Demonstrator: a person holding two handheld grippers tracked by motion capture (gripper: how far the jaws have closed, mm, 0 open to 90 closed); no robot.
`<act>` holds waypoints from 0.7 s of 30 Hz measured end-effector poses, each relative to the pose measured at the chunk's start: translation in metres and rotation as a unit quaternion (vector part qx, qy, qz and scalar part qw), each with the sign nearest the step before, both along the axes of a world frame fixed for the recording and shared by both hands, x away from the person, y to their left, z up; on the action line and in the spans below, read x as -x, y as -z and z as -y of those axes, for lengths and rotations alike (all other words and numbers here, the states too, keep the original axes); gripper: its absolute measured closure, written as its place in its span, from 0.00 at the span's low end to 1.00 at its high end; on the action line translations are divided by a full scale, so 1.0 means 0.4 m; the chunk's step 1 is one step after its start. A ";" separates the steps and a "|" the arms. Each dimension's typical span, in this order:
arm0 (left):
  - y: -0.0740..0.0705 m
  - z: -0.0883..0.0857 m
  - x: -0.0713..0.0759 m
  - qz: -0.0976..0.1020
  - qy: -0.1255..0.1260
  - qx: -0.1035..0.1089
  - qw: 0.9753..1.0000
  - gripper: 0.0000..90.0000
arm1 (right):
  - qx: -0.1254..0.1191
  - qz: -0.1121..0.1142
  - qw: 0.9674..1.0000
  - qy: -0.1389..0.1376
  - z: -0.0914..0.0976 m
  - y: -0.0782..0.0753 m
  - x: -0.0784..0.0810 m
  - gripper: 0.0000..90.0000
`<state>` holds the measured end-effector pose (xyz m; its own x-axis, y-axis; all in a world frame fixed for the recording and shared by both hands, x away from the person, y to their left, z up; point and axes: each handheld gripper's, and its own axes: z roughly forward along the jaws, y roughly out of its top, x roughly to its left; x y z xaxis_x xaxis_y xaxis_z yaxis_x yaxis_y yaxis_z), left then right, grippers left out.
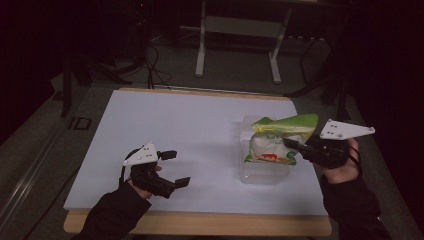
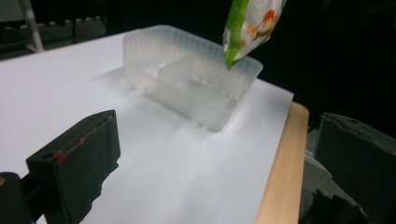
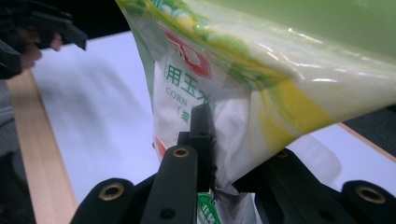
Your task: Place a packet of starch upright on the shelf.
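Corn-flour bag (image 1: 276, 142), green and yellow at the top and white lower down with a red mark, hangs in the air over the clear plastic container (image 1: 260, 172), gripped by the right tongs (image 1: 295, 145) from its right side. In the right gripper view the bag (image 3: 243, 88) sits pinched between the two black jaws, which are closed tight on its crumpled wall; printed green characters and the word CORN show just above the near jaw. The container stands on the white sheet (image 1: 190, 130) covering the bench (image 1: 200, 224), toward the right half, and the bag's lower edge is above its open top, apart from it as far as can be told. In the left gripper view the container (image 2: 187, 84) shows inner dividers, and the bag's bottom corner (image 2: 250, 28) dangles above its far right rim.

The left tongs (image 1: 176, 168) hover low over the sheet near the front left, well apart from bag and container, jaws spread wide with nothing between them. A hand (image 1: 345, 167) in a dark sleeve carries the right tongs.
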<state>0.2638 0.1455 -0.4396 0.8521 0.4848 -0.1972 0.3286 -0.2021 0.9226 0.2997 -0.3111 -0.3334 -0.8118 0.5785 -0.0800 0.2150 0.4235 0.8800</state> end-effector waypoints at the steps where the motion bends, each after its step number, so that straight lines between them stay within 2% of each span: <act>1: 0.014 -0.004 0.002 -0.002 -0.006 -0.003 1.000 0.01 | 0.007 -0.005 1.000 0.007 0.006 0.008 -0.006 0.91; 3: 0.021 -0.007 0.004 -0.003 -0.009 -0.001 1.000 0.01 | 0.008 -0.007 1.000 0.008 0.007 0.012 -0.008 0.91; 5: 0.028 -0.012 0.005 -0.004 -0.013 0.001 1.000 0.01 | 0.018 -0.020 1.000 0.010 0.005 0.029 -0.020 0.91; 8: 0.034 -0.016 0.007 -0.008 -0.020 0.013 1.000 0.01 | 0.024 -0.028 0.999 0.008 0.000 0.042 -0.029 0.91; 13: 0.041 -0.019 0.012 -0.002 -0.023 0.010 1.000 0.01 | 0.048 -0.048 0.998 0.009 -0.024 0.079 -0.047 0.91; 16: 0.047 -0.024 0.012 -0.005 -0.025 0.012 1.000 0.01 | 0.051 -0.050 0.997 0.009 -0.026 0.084 -0.049 0.91; 17: 0.048 -0.025 0.012 -0.006 -0.027 0.012 1.000 0.01 | 0.052 -0.056 0.997 0.006 -0.034 0.101 -0.053 0.91; 21: 0.050 -0.030 0.010 -0.007 -0.029 0.014 0.999 0.01 | 0.059 -0.066 0.996 0.000 -0.049 0.120 -0.054 0.91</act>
